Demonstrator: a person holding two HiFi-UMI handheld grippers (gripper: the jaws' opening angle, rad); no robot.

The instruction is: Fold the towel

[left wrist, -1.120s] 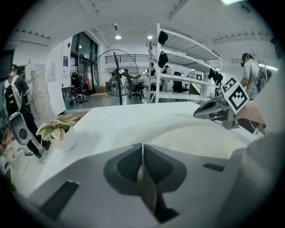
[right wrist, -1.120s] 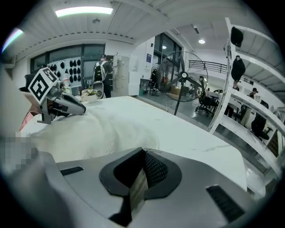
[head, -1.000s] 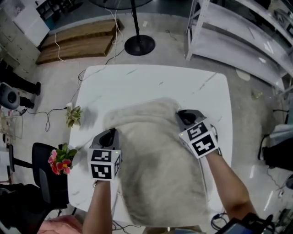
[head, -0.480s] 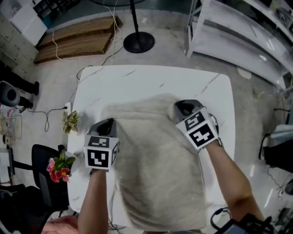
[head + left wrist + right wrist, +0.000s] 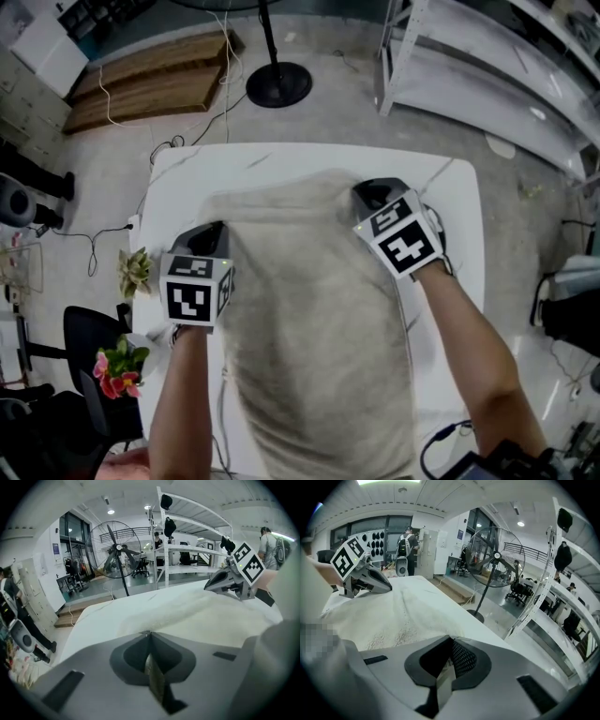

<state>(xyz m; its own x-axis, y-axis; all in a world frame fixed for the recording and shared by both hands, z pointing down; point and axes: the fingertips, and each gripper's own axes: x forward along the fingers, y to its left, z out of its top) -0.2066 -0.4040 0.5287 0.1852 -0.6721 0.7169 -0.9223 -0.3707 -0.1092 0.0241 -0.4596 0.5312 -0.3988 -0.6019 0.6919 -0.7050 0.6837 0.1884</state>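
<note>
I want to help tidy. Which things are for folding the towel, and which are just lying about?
For the job: towel, left gripper, right gripper, table.
Lying about: fan stand, wooden boards, pink flowers, small plant.

The towel [image 5: 319, 328] is lying lengthwise on the white table [image 5: 272, 159]. It is a pale beige, fuzzy cloth with a softly rumpled surface. It is stretching from the table's far half back toward the person, with its near end running out of the bottom of the head view. Its two far corners are being pinched, one in the closed jaws of the left gripper [image 5: 214, 234], the other in those of the right gripper [image 5: 367, 195]. The edge between them is bowing slightly away from the person.
</note>
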